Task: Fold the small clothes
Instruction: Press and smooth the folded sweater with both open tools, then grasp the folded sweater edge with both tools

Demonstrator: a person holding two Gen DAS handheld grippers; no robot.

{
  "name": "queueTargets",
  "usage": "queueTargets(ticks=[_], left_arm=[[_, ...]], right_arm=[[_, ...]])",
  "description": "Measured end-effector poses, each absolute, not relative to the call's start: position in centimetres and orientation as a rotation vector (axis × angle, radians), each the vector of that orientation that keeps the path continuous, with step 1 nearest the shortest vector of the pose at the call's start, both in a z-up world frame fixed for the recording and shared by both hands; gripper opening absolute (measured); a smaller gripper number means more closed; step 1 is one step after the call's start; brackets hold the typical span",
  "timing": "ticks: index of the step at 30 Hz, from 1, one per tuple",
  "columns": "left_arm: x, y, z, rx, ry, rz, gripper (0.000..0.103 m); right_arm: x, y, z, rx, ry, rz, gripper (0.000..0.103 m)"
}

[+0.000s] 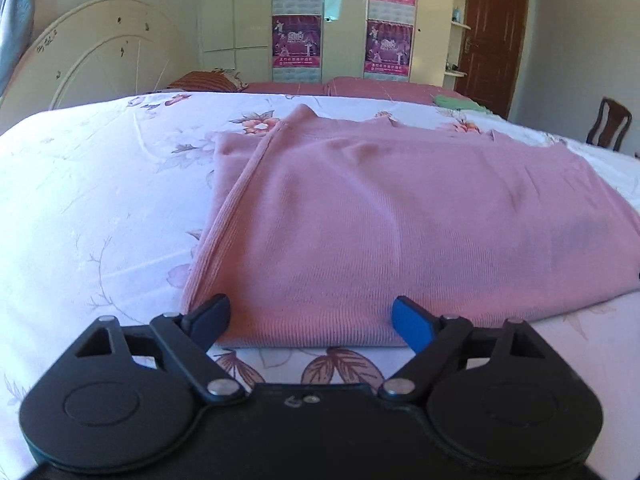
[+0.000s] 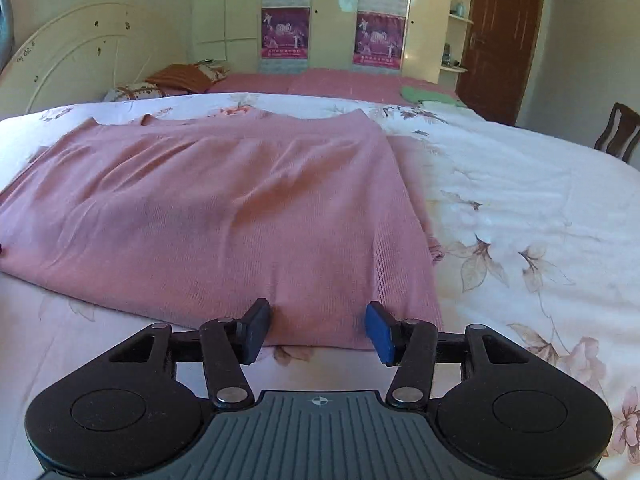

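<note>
A pink ribbed knit garment (image 1: 360, 216) lies folded flat on the white floral bedsheet (image 1: 100, 200). In the left wrist view its left side is turned over along a ribbed edge. My left gripper (image 1: 311, 322) stands wide open at the garment's near left corner, with its fingertips either side of the near hem and not pressing it. In the right wrist view the same garment (image 2: 224, 216) spreads to the left. My right gripper (image 2: 318, 330) is half open at the near right corner. The hem lies between its fingers, and the pads are apart from the cloth.
Past the sheet (image 2: 520, 200) lies a pink blanket (image 1: 360, 88) with pillows (image 2: 180, 76) and a green cloth (image 2: 428, 94) on it. A cream headboard (image 1: 100, 52) stands at the left, with a wardrobe carrying posters (image 1: 298, 40) behind. A brown door (image 1: 492, 32) and a chair (image 1: 608, 124) are at the right.
</note>
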State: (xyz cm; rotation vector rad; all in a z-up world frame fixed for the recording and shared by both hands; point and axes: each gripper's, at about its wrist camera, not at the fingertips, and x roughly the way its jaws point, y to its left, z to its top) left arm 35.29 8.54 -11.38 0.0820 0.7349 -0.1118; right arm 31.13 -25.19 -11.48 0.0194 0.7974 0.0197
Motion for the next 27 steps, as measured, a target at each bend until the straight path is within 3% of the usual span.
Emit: queueTargets(ticks=[16, 20, 24, 25, 27], left_arm=[[35.3, 7.9, -10.9, 0.072, 0.779, -0.054, 0.089], [32.8, 9.5, -8.3, -0.091, 0.740, 0.036, 0.088], [31.2, 13.3, -10.5, -0.521, 0.798, 0.022, 0.053], [30.8, 13.9, -11.0, -0.589, 0.774, 0.028, 0.054], [30.7, 14.8, -11.5, -0.719, 0.743, 0.046, 0.054]], right_arm=[[31.5, -25.0, -11.0, 0.025, 0.837, 0.003, 0.052], [30.1, -25.7, -8.4, 0.108, 0.751, 0.004, 0.051], [27.9, -25.9, -6.5, 0.158, 0.668, 0.055, 0.049], [27.7, -25.9, -6.4, 0.166, 0.664, 0.066, 0.035], [27.6, -25.4, -6.1, 0.178, 0.672, 0.082, 0.023]])
